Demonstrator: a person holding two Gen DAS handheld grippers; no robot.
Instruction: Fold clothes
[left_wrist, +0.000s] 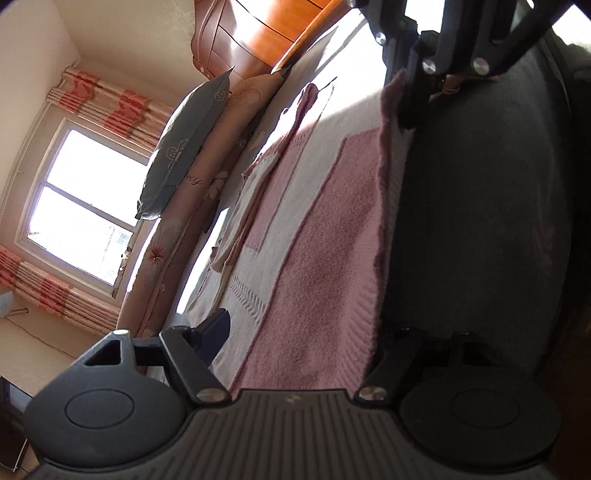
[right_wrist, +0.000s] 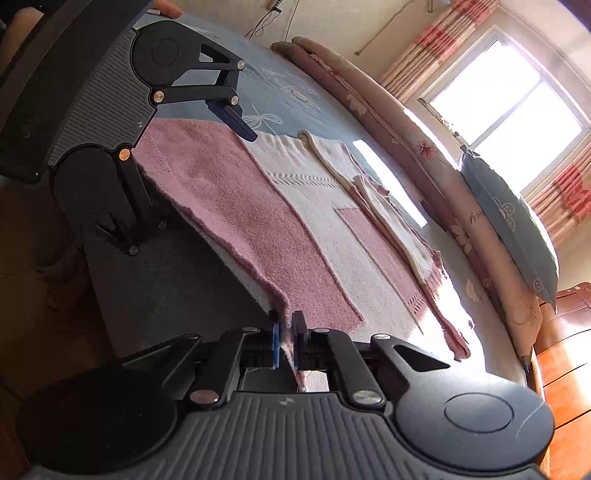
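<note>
A pink and cream knit sweater (left_wrist: 325, 240) (right_wrist: 258, 221) lies flat on the bed, its near edge along the mattress side. In the right wrist view my right gripper (right_wrist: 286, 334) is shut on that pink edge, with fabric pinched between the blue pads. It also shows at the top of the left wrist view, where the right gripper (left_wrist: 445, 86) holds a tuft of pink knit. My left gripper (left_wrist: 317, 328) (right_wrist: 192, 173) straddles the same edge further along. One finger (right_wrist: 236, 118) is over the sweater and the other sits below the bed's edge. Its jaws are apart and not pressing.
A rolled floral quilt (right_wrist: 424, 155) and a blue pillow (right_wrist: 517, 229) line the far side of the bed, under a bright window (right_wrist: 509, 92) with striped curtains. Wooden furniture (left_wrist: 258, 33) stands at the head end. The dark mattress side (left_wrist: 480, 221) drops to the floor near me.
</note>
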